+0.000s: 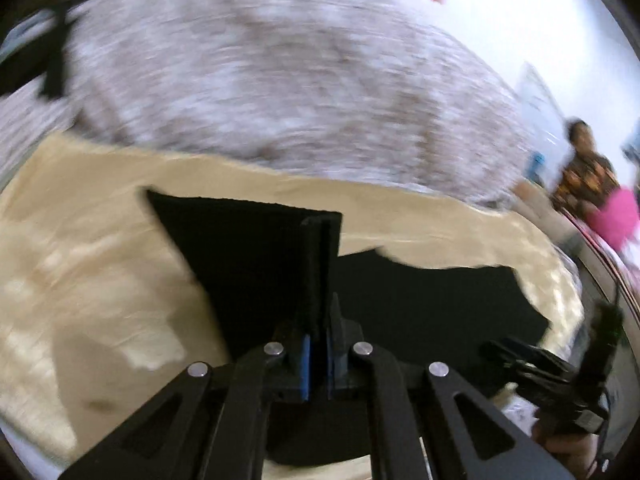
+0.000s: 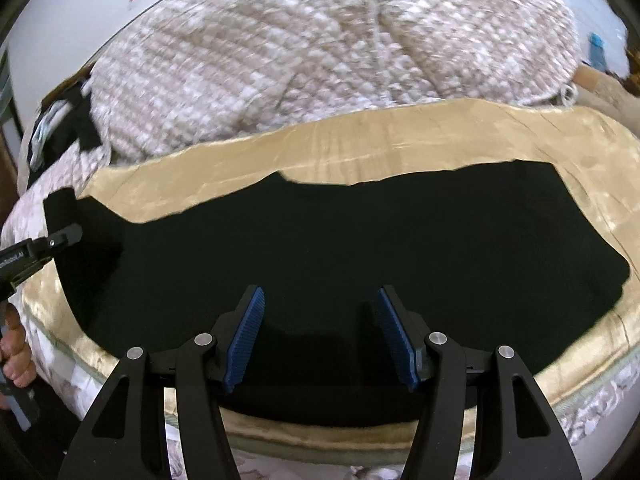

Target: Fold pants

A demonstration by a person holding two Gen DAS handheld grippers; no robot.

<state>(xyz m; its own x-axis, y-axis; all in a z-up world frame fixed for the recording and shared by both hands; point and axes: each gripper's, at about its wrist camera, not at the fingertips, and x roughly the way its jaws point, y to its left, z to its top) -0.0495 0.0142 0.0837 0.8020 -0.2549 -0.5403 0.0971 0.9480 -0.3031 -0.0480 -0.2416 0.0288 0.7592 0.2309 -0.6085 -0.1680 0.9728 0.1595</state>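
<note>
Left wrist view: the left gripper (image 1: 318,320) is clamped on an end of the black pants (image 1: 256,256), lifting it off the tan blanket (image 1: 80,260). Pretty blurry, but a person (image 1: 588,172) is visible far right.

Right wrist view: the right gripper (image 2: 320,332) hangs wide apart, holding nothing, over the pants (image 2: 320,248) spread on the blanket (image 2: 400,140). They look roughly doubled lengthwise already; the crosswise fold's probably still left. A lumpy quilt (image 2: 320,48) crowds the far edge.

Black pants (image 2: 320,248) lie on a golden-tan blanket (image 2: 400,148) beside a beige-and-white knitted throw (image 2: 304,52); blue ribbed pads (image 2: 245,336) line black grippers.
</note>
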